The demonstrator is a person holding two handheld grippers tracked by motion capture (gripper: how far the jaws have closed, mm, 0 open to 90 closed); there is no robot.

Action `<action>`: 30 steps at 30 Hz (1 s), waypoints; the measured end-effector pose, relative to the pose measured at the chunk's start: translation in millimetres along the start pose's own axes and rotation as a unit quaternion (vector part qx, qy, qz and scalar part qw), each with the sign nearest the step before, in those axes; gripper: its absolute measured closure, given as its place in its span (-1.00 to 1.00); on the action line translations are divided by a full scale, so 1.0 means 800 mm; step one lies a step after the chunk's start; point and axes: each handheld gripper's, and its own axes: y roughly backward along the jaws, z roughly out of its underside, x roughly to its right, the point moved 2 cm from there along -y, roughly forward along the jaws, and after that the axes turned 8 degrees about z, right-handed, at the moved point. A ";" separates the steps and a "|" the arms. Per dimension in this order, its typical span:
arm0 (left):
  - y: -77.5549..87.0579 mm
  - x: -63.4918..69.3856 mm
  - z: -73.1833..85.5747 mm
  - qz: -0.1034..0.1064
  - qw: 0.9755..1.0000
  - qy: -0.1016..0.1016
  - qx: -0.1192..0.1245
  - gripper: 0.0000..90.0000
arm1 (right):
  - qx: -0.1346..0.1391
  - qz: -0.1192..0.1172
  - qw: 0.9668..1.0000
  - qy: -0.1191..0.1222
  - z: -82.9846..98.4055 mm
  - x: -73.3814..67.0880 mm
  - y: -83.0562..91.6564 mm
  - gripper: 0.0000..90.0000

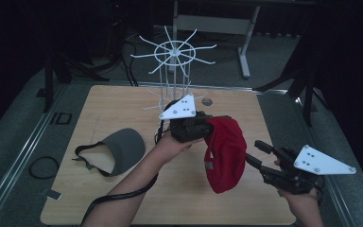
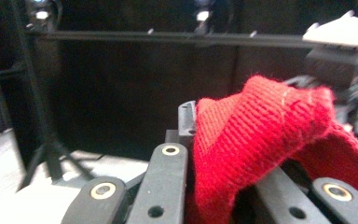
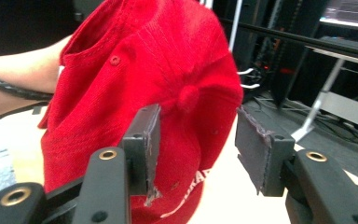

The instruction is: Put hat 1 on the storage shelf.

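In the high view the left gripper (image 1: 208, 124) holds a red cap (image 1: 226, 153) hanging above the wooden table (image 1: 123, 109), with the right gripper (image 1: 255, 153) just beside it and a grey visor (image 1: 120, 150) lying well apart. The left gripper view shows its jaws clamped on red fabric (image 2: 256, 135). In the right gripper view the jaws stand partly apart, empty, before the cap's crown (image 3: 158, 70).

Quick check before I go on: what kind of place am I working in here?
Probably a lab or recording workstation, not a shop: a wooden table ringed by dark stands, cables on grey carpet, a white hat rack, and a red cap as props.
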 end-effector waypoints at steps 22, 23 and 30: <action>-0.003 0.006 -0.001 0.030 0.999 0.035 -0.001 0.96 | 0.036 -0.078 0.996 0.024 -0.021 -0.032 -0.002 0.05; -0.004 0.007 -0.001 0.029 0.999 0.034 -0.003 0.96 | 0.036 -0.080 0.996 0.025 -0.021 -0.032 -0.004 0.04; -0.015 0.013 0.000 0.033 0.999 0.031 -0.015 0.96 | 0.028 -0.065 0.997 0.026 -0.023 -0.030 -0.016 0.08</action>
